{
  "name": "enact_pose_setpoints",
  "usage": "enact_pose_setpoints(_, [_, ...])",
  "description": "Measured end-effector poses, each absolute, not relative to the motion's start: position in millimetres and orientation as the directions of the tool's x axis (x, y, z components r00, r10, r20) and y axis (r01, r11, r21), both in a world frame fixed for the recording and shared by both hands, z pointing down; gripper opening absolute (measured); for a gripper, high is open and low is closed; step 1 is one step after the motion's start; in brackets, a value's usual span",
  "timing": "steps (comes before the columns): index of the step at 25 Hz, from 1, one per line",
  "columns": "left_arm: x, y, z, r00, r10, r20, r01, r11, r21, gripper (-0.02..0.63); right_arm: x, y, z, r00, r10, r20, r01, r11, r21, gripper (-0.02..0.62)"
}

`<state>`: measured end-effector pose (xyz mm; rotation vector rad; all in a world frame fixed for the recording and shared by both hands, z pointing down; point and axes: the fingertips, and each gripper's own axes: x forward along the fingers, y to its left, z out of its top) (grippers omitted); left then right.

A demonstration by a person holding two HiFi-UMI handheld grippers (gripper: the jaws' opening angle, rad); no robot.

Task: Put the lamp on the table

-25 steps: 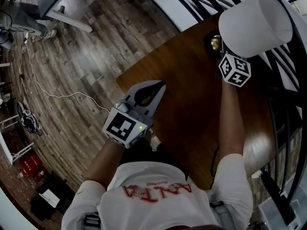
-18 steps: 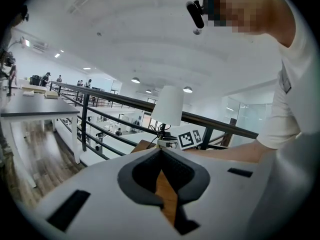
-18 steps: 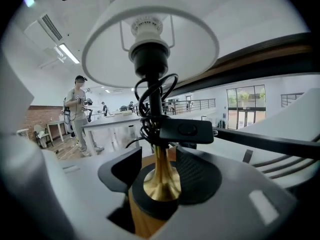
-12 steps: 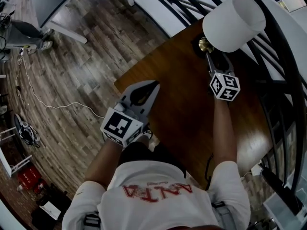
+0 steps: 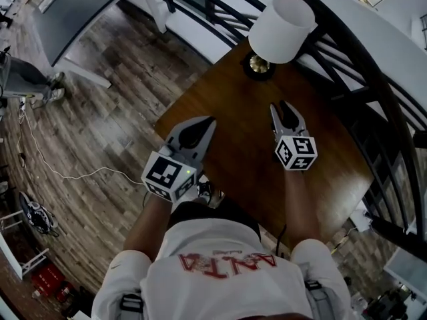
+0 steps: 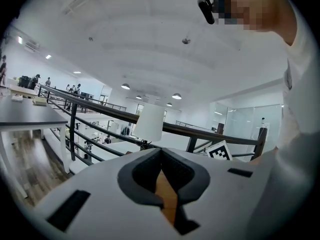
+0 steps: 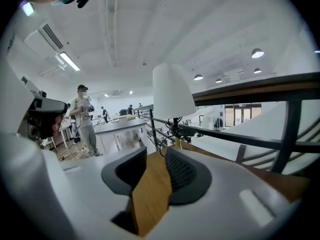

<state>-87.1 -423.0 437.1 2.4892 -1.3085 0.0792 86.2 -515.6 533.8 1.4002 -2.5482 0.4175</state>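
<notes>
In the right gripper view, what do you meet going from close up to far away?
right gripper, its jaws closing with nothing between them → wooden table → lamp → person standing by the far desks

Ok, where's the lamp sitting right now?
The lamp stands upright at the top of the head view, just right of centre. It is on the far edge of the wooden table, beside the black railing.

Wooden table (image 5: 230, 135): 1 lamp (image 5: 281, 27) upright, far edge.
</notes>
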Motion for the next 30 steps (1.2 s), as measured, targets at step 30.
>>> enact_pose_setpoints(30, [-65.7, -370.5, 316.7, 0.730, -0.683, 0.034, -0.681, -0.722, 0.119, 0.009, 84.1, -350.4, 324.0, -0.479, -0.872, 0.100, -0.876, 0.468, -0.119, 0.002])
